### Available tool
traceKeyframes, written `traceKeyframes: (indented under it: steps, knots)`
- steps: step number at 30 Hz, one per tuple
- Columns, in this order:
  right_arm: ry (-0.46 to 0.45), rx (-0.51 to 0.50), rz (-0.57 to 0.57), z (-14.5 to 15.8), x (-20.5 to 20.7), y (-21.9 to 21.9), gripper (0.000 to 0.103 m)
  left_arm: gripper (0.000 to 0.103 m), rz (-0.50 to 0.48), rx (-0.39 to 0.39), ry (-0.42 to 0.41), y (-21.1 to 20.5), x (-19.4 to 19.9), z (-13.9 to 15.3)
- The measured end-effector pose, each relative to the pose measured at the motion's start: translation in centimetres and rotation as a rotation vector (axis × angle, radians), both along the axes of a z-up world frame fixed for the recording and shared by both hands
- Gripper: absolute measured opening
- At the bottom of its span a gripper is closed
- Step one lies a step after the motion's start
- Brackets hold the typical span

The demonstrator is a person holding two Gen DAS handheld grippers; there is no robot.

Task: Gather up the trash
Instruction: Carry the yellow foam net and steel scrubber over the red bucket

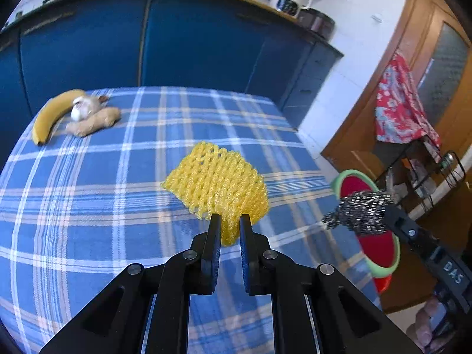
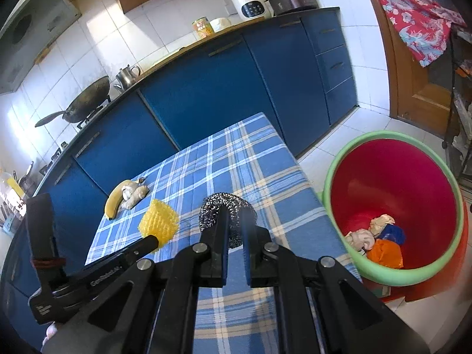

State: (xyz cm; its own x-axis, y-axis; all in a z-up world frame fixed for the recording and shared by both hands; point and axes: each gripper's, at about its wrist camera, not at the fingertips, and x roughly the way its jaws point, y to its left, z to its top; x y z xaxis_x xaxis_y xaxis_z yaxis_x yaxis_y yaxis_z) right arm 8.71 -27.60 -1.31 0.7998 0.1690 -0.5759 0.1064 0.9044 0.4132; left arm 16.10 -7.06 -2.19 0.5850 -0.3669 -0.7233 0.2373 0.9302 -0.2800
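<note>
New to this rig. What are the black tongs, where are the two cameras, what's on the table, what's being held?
There is no robot arm: a person holds one pair of tongs in each hand, each with a fisheye camera looking forward along its fingers.

The left wrist view shows the left tongs shut on a yellow foam fruit net. The right wrist view shows the right tongs shut on a steel wool scourer. Each view also catches the other tongs from the side.

On the blue checked tablecloth lie a banana, a garlic bulb and a piece of ginger. Beside the table stands a red bin with a green rim, with some crumpled trash inside.
</note>
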Motion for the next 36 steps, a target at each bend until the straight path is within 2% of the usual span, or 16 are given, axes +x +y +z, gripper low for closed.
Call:
traceKeyframes:
  steps: [11,19,27,36]
  knots:
    - [-0.031,-0.006,-0.085,1.3,-2.6,-3.4,0.011,0.012,-0.095,-0.016,-0.054,-3.7,-1.5,2.6]
    - [-0.04,-0.003,-0.17,1.7,-4.4,-7.2,0.011,0.012,-0.186,-0.01,-0.085,-8.0,-2.6,3.9]
    - [-0.02,0.012,-0.252,0.7,-6.1,-11.0,0.011,0.012,-0.31,0.026,-0.087,-13.4,-3.1,3.2]
    - [0.032,0.03,-0.33,-1.6,-7.5,-14.8,0.011,0.012,-0.407,0.061,-0.053,-18.7,-3.0,0.9]
